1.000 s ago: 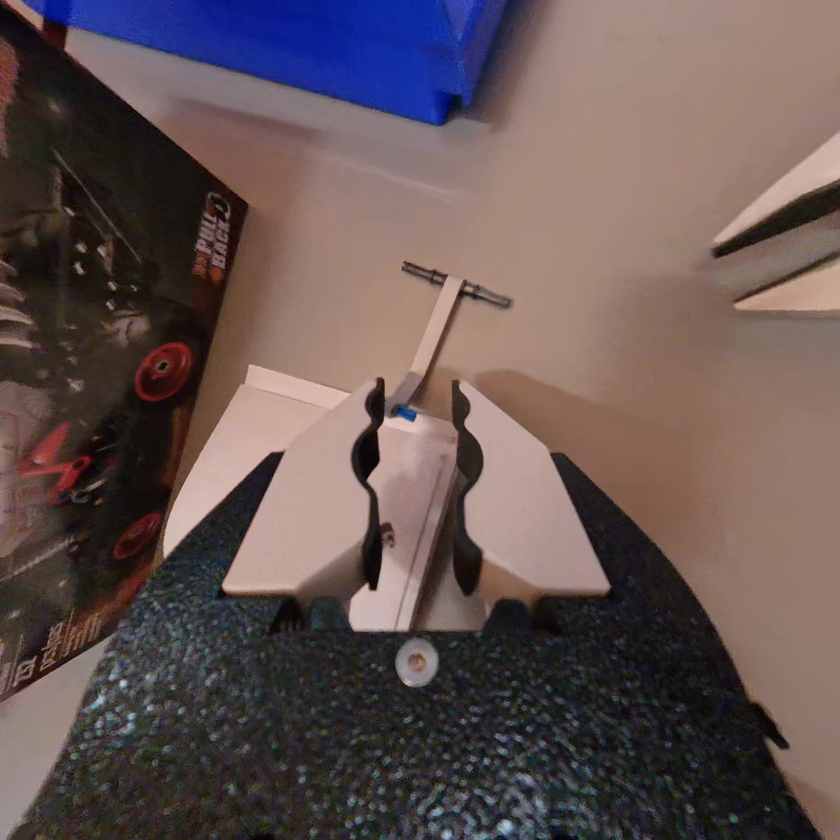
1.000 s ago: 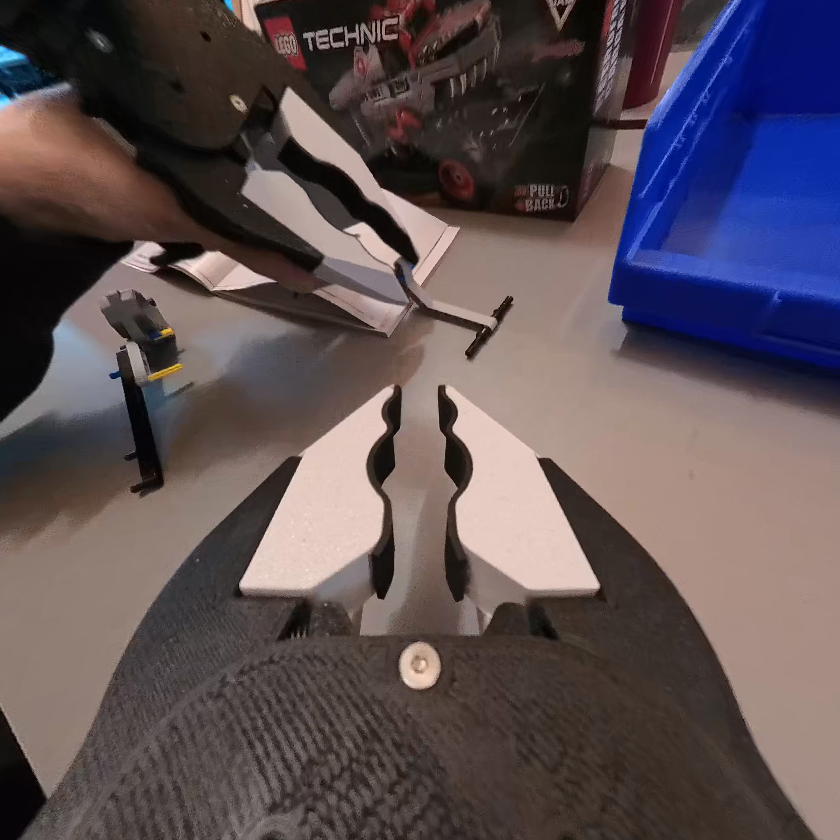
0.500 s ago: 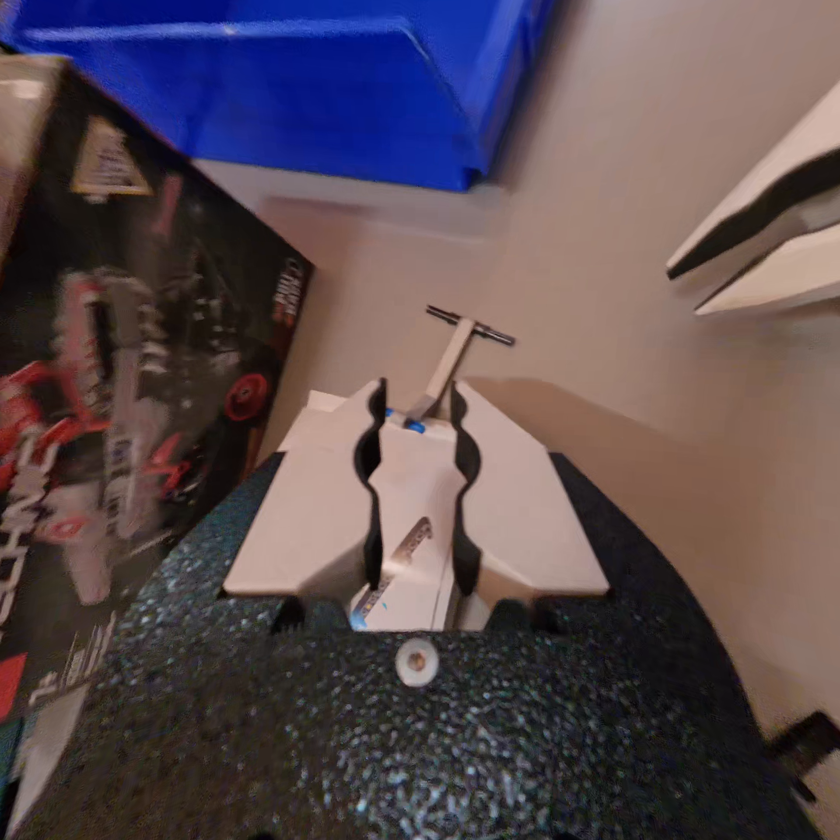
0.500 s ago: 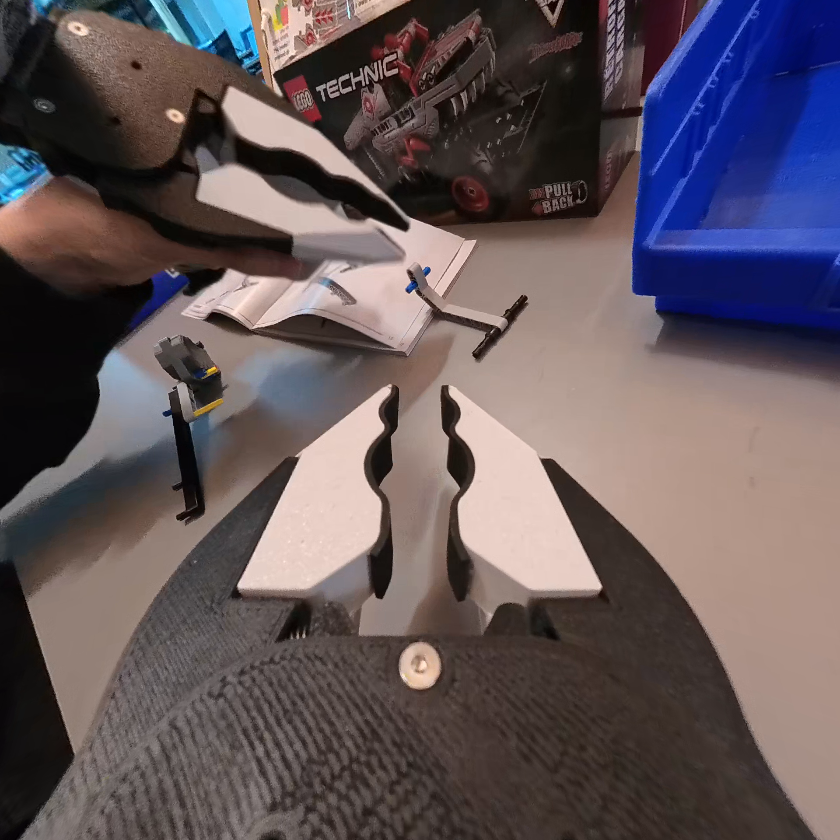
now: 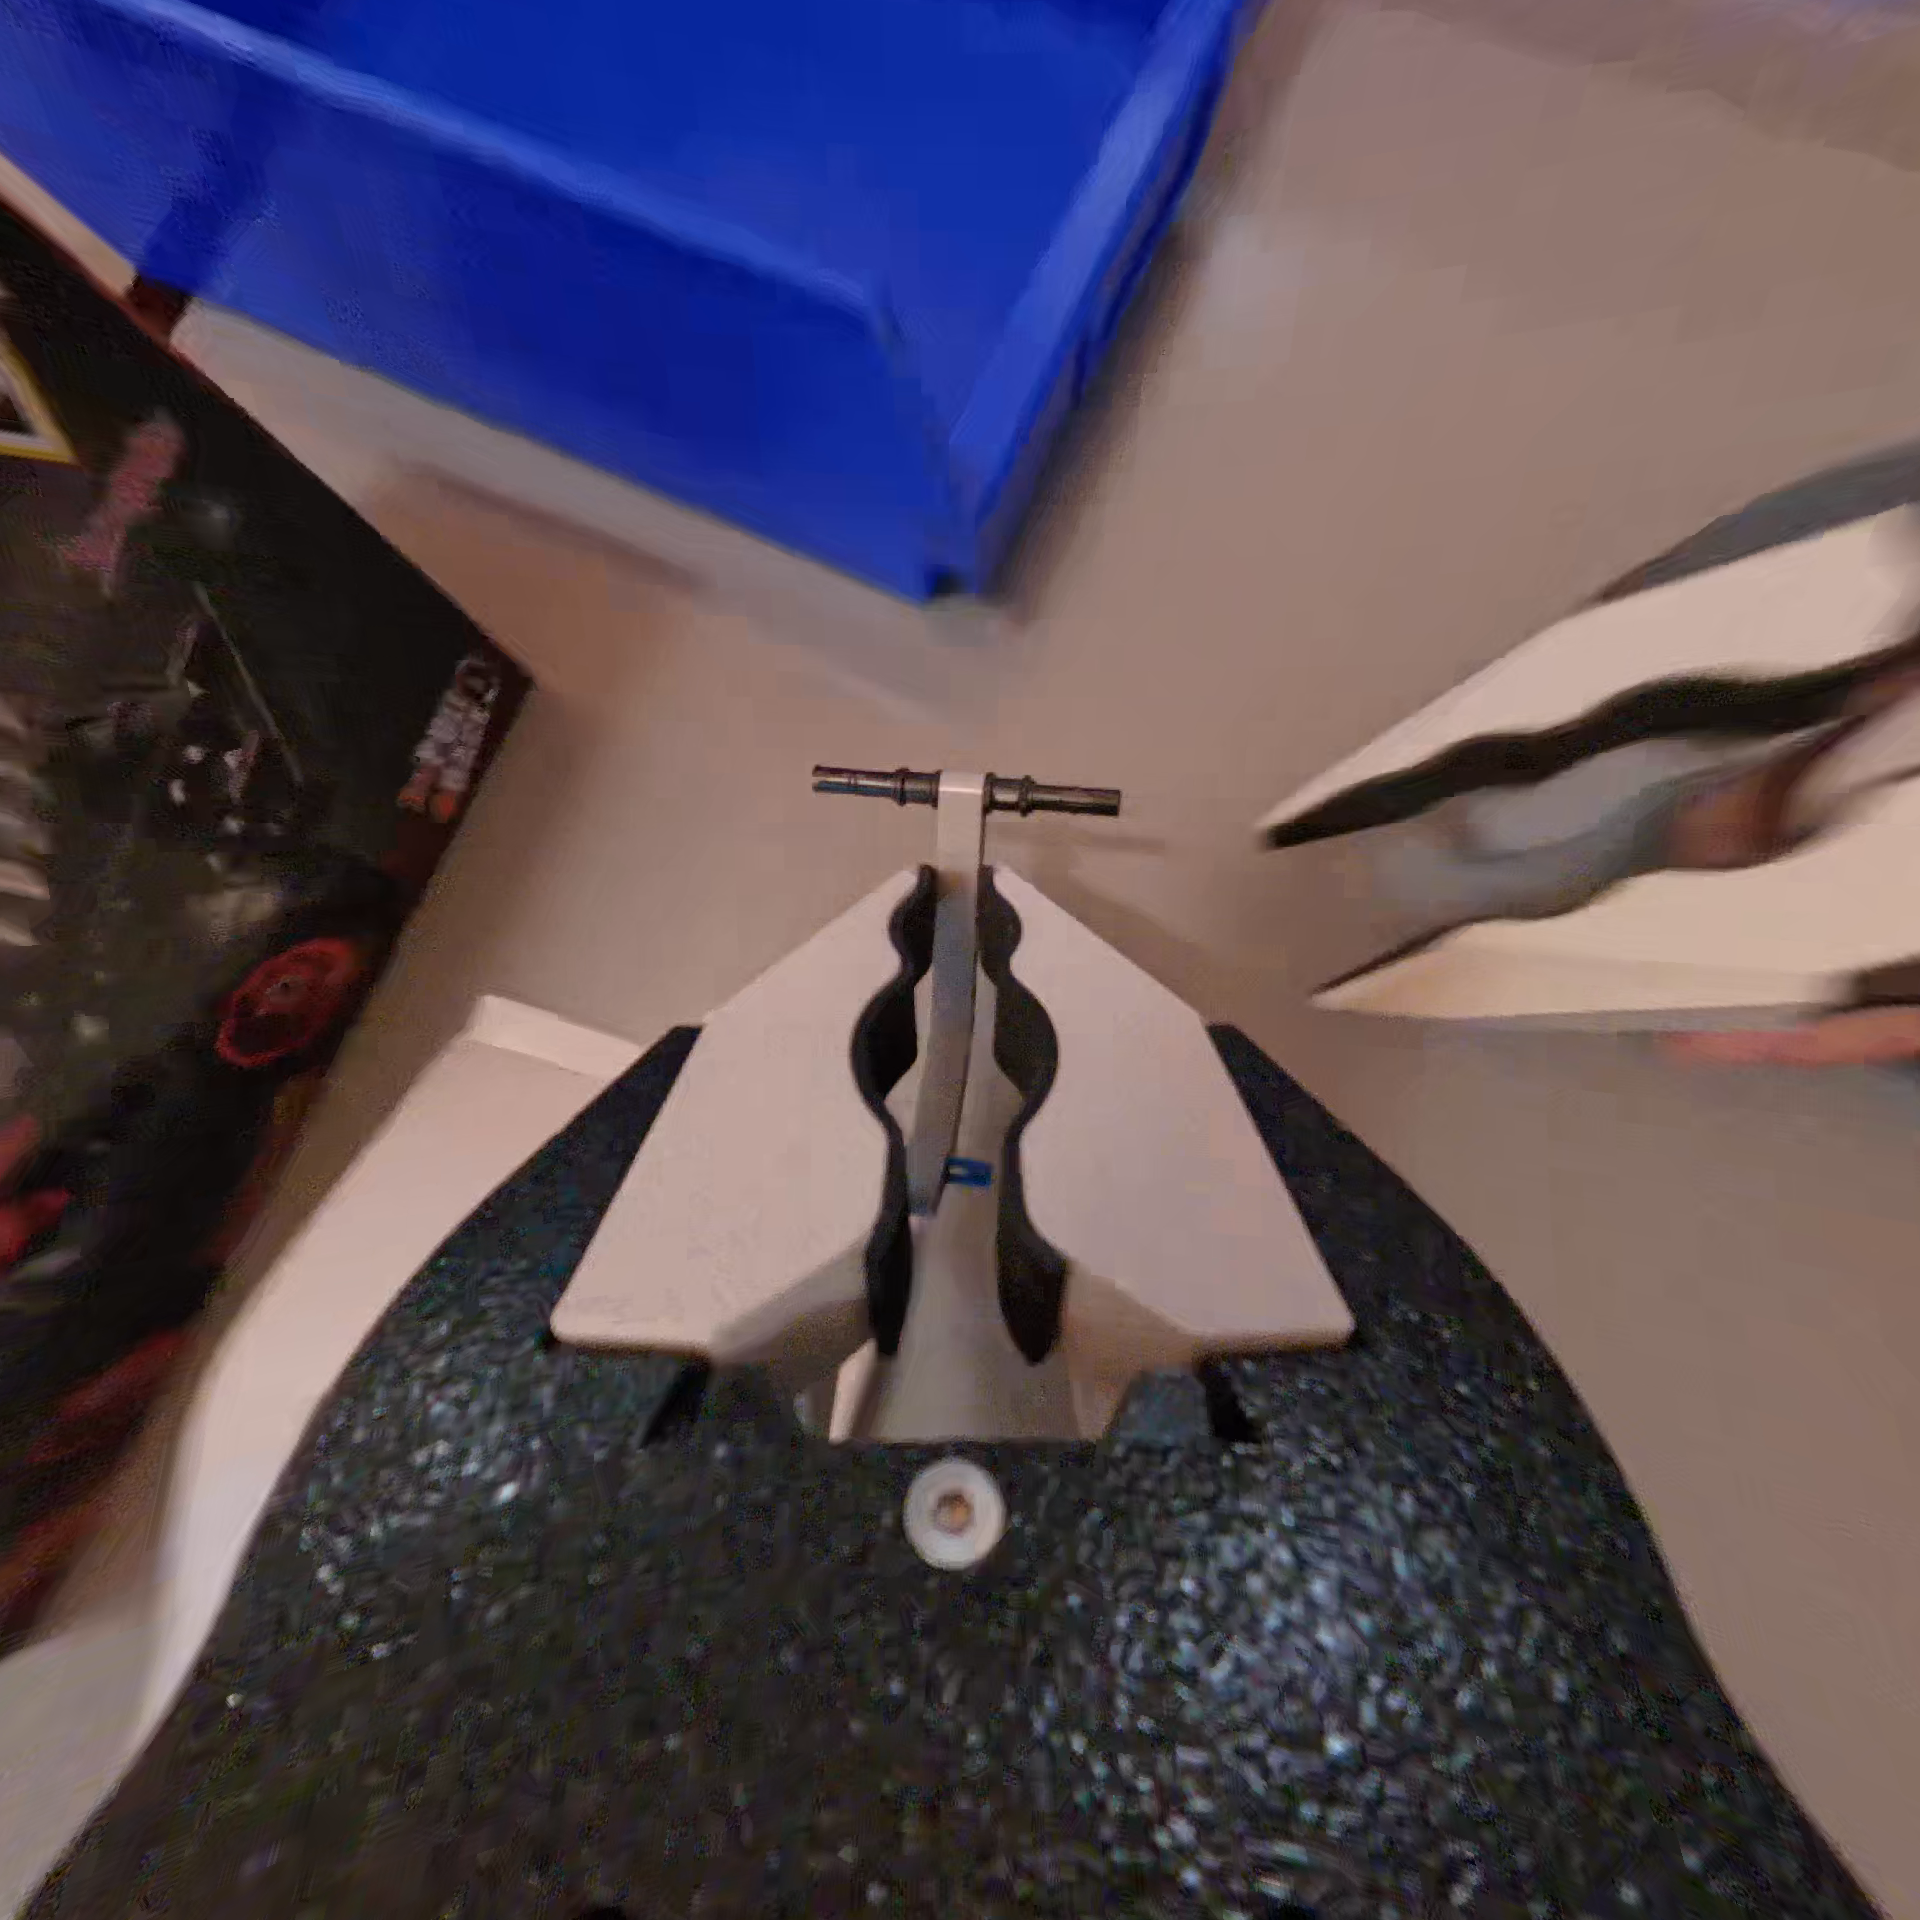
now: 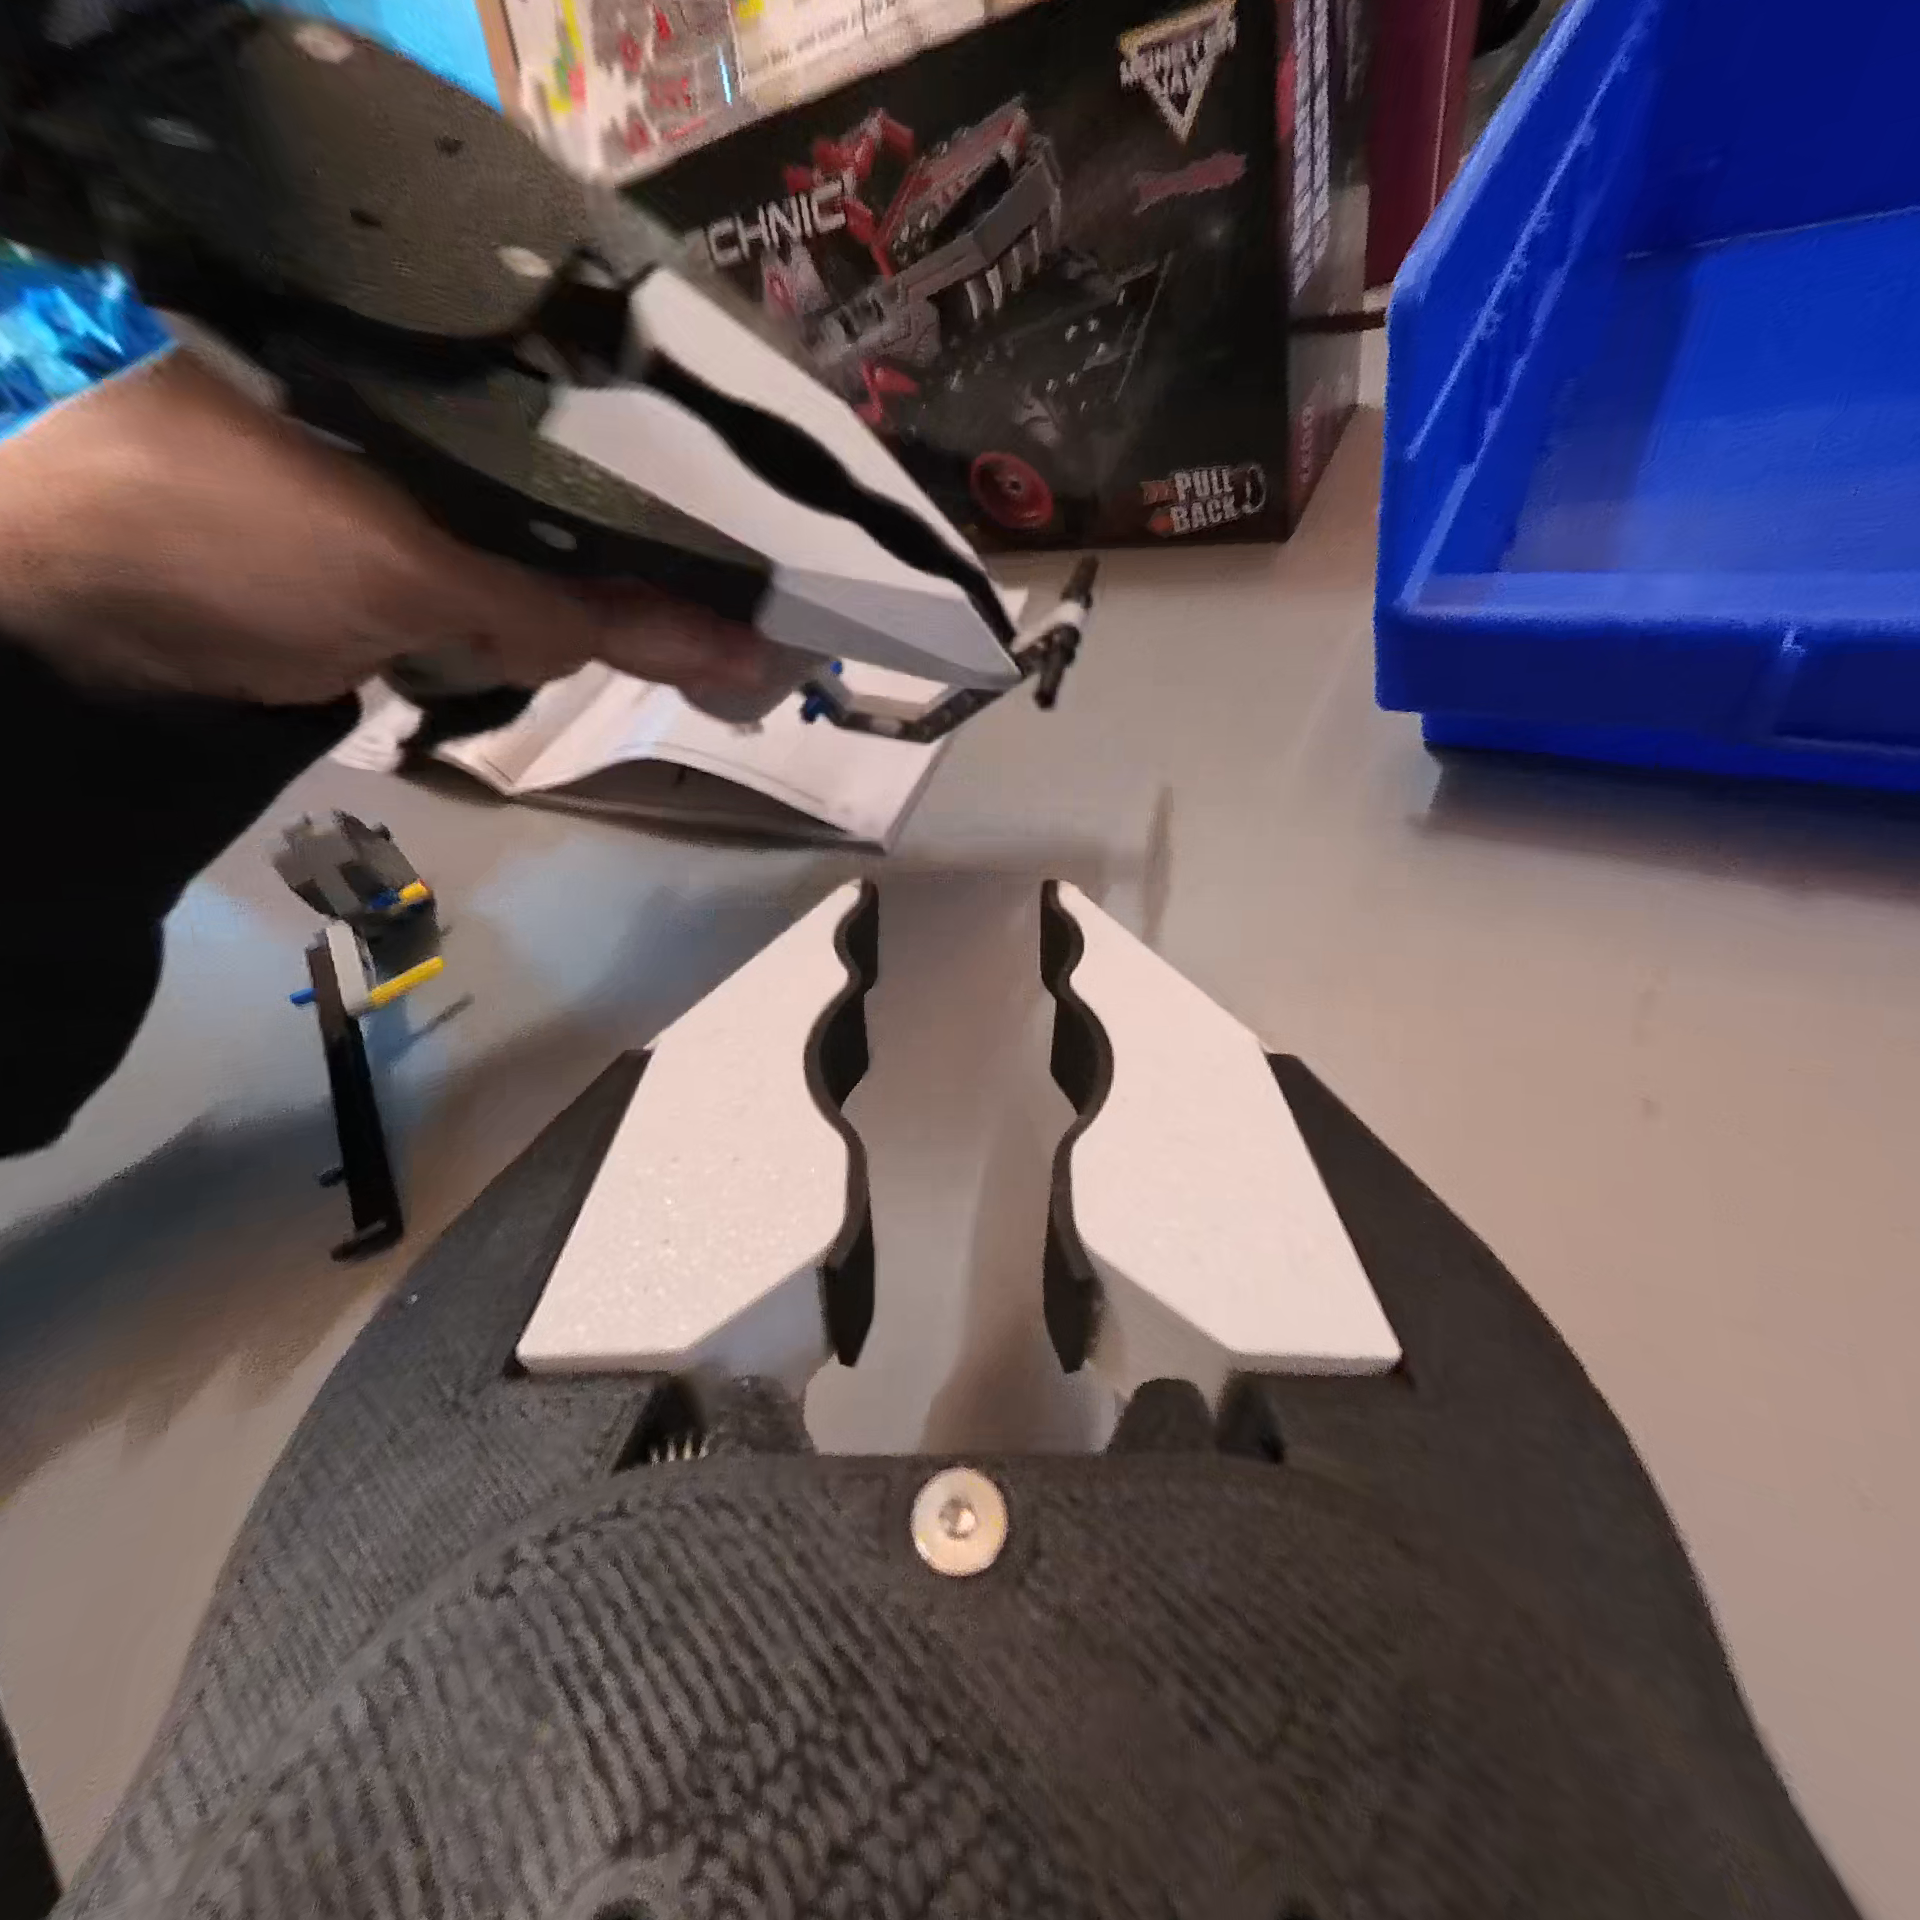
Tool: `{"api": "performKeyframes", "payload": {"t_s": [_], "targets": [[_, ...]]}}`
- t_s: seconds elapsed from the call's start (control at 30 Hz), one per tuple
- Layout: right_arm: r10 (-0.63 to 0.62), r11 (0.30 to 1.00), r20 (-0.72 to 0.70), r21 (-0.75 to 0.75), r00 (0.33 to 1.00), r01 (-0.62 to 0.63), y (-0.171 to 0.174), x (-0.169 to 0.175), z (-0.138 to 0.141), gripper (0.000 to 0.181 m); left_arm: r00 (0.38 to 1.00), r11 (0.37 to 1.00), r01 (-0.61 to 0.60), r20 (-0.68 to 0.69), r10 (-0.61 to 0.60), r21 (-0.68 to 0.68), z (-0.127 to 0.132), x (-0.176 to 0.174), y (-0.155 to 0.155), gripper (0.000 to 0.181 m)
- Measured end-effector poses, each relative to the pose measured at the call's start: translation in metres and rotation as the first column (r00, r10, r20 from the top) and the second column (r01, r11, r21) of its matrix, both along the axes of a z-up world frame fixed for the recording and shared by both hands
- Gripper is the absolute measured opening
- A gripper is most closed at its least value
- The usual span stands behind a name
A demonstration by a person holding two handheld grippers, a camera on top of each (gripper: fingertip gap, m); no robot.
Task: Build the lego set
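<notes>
My left gripper [image 5: 956,883] is shut on a bent grey lego beam [image 5: 951,997] with a black axle [image 5: 966,802] through its far end and a blue pin [image 5: 971,1171] near its other end. In the right wrist view the left gripper [image 6: 1003,665] holds this beam [image 6: 904,717] just above the grey table, with a hand [image 6: 260,561] behind it. My right gripper [image 6: 958,894] is open and empty, low over the table and nearer than the beam. It also shows blurred in the left wrist view [image 5: 1294,914], to the right of the axle.
A small grey, black and yellow sub-assembly [image 6: 358,997] stands on the table at the left. An open instruction booklet [image 6: 727,769] lies beneath the left gripper. The black lego box [image 6: 1039,312] stands behind it. A blue bin [image 6: 1662,416] sits at the right. About 6 cm separates my left fingertips from my right.
My left gripper has closed on the grey beam and lifted it off the table. My right gripper has opened a little wider and moved closer to the left one.
</notes>
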State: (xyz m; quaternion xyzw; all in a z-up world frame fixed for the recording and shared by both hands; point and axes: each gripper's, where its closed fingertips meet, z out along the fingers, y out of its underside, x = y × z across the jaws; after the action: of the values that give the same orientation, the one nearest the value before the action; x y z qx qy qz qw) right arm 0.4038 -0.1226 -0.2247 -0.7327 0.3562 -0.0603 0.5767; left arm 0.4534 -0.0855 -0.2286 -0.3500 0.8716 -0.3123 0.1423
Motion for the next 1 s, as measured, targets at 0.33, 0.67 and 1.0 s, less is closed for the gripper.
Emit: {"api": "performKeyframes", "payload": {"t_s": [0.33,0.67,1.0], "targets": [[0.250,0.804,0.131,0.524,0.959,-0.281,0.057,-0.045,0.081,0.024,1.000,0.631,-0.024,-0.008,0.029,-0.776,0.087,-0.090,-0.005,0.005],[0.227,0.947,0.100,0.208,0.969,-0.244,0.063,-0.039,0.044,0.005,0.980,0.710,0.019,0.154,0.127,-0.704,0.080,-0.100,0.025,0.018],[0.175,0.985,0.354,-0.065,0.919,-0.162,0.081,-0.039,0.047,0.005,0.904,0.910,-0.061,0.363,0.225,-0.411,0.074,-0.091,0.038,0.004]]}}
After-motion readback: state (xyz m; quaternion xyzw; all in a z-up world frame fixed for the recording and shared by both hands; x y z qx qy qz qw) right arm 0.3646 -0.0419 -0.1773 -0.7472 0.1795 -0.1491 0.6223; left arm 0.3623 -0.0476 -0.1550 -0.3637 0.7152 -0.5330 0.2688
